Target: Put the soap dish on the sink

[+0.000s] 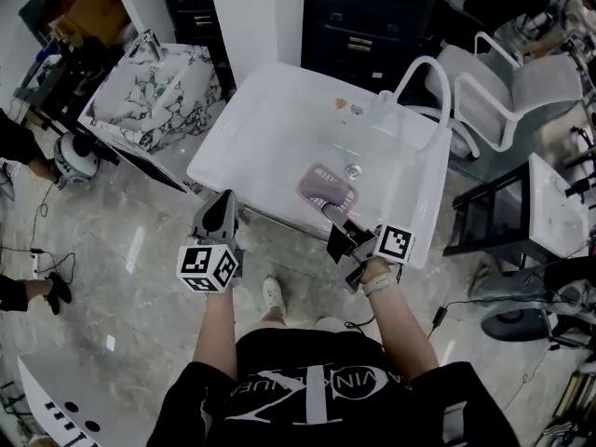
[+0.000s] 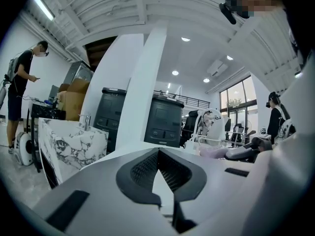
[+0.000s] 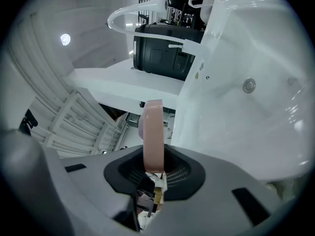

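Observation:
The pink ribbed soap dish [image 1: 327, 188] hangs over the front part of the white sink's basin, and my right gripper [image 1: 335, 216] is shut on its near edge. In the right gripper view the soap dish [image 3: 153, 132] stands edge-on between the pads, with the basin wall and drain [image 3: 249, 85] to its right. The white sink [image 1: 270, 119] has an arched white faucet [image 1: 421, 71] at its far right. My left gripper [image 1: 222, 214] is at the sink's front left edge, shut and holding nothing. In the left gripper view its jaws [image 2: 158, 154] meet at the tips.
A marble-patterned sink unit [image 1: 154, 96] stands to the left. A dark cabinet [image 1: 372, 17] is behind the sink. White chairs [image 1: 521, 91] and another white unit [image 1: 559, 208] are on the right. A person [image 2: 22, 82] stands far left, and cables lie on the floor.

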Demonstrator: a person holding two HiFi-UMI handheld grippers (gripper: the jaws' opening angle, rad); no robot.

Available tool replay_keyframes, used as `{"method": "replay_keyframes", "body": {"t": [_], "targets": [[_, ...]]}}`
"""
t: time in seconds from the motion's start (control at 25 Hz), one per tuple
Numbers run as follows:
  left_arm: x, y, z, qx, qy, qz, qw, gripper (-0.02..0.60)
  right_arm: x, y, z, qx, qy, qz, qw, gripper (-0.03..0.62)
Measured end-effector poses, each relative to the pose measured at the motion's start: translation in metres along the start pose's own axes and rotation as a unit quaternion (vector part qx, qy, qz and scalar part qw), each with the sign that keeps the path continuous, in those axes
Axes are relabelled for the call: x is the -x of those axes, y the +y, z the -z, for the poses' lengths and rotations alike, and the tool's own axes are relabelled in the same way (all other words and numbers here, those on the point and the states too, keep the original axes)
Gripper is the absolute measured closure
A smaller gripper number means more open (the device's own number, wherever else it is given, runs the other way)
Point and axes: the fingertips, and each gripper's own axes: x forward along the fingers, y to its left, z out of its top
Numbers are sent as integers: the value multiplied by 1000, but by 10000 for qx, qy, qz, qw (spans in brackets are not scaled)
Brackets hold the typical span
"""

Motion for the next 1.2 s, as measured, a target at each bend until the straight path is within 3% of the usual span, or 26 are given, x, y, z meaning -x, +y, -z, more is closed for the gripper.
{"method": "replay_keyframes", "body": {"t": [0.6, 0.84, 1.2], "targets": [[-63, 42, -8, -142, 216, 700, 9972, 568, -57, -5, -19, -9, -547, 190, 9983, 507], [-88, 48, -10, -168, 269, 1055, 9939, 568, -75, -4, -30, -51, -859, 170, 9961, 507], [-124, 49, -9, -31, 232, 1287, 9914, 568, -101, -6, -52, -57, -989, 242, 9948, 507]]}}
